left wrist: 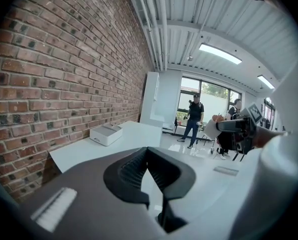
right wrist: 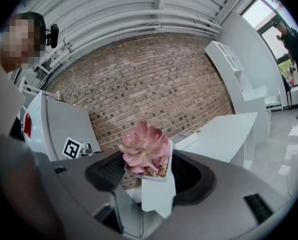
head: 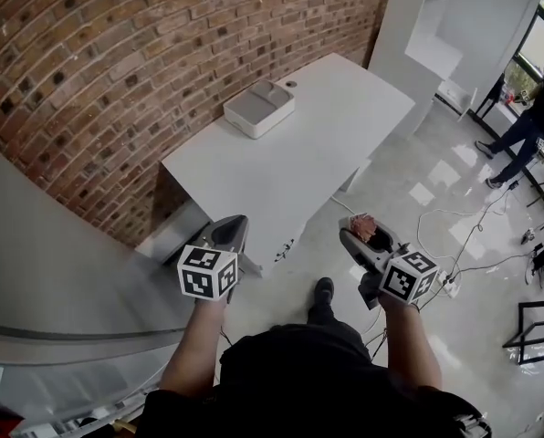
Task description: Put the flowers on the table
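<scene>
Potted succulent (right wrist: pixel 145 151) rides tilted in your right hand-held gripper (right wrist: pixel 148 178), clamped on its white pot (right wrist: pixel 156 196); a jolt could slip it short of the table (head: pixel 299 162). Left hand-held gripper (left wrist: pixel 148 154) closed, empty.

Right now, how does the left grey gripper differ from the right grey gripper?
The left grey gripper is shut on nothing; the right grey gripper is shut on a pink succulent in a white pot. In the head view the left tip shows against the edge of the white table, the right against the floor. Both carry marker cubes.
</scene>
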Motion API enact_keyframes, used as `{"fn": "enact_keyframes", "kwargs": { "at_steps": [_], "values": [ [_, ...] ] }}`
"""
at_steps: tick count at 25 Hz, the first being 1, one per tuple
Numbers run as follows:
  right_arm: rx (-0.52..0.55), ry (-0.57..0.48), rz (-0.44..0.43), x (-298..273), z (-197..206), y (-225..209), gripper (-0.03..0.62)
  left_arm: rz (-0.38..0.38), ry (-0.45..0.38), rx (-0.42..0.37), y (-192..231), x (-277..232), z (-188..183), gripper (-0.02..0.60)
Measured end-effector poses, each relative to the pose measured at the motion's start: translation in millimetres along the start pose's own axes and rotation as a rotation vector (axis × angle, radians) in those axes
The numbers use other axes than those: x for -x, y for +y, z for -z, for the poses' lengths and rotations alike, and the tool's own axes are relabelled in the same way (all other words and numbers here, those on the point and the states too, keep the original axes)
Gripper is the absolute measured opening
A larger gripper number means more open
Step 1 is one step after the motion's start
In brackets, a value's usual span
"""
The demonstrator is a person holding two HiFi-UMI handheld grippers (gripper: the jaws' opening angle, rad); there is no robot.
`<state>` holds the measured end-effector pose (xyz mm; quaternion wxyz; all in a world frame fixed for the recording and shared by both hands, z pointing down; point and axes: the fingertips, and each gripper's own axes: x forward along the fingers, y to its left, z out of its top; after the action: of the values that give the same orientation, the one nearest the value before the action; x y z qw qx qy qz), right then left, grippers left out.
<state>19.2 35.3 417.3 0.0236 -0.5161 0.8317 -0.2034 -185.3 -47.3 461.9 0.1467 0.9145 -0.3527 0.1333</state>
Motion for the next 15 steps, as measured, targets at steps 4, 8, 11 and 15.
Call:
{"fn": "enact_keyframes", "kwargs": {
  "at_steps": [4, 8, 11, 15],
  "values": [
    [-0.016, 0.006, -0.004, -11.6, -12.3, -39.8, 0.270, -0.009, 0.009, 0.013, 4.6, -41.1, -11.3, 0.011],
    [-0.026, 0.015, -0.005, -23.0, -32.4, -87.4, 0.270, -0.002, 0.021, 0.018, -1.1, -90.5, -28.7, 0.011],
    [-0.031, 0.023, -0.019, -32.8, -45.8, -121.0, 0.270, -0.004, 0.030, 0.018, -5.1, -127.5, -41.2, 0.011],
    [-0.042, 0.031, -0.041, -44.1, -60.4, -165.2, 0.270, -0.011, 0.050, 0.011, -12.2, -175.1, -56.3, 0.011]
  ]
}}
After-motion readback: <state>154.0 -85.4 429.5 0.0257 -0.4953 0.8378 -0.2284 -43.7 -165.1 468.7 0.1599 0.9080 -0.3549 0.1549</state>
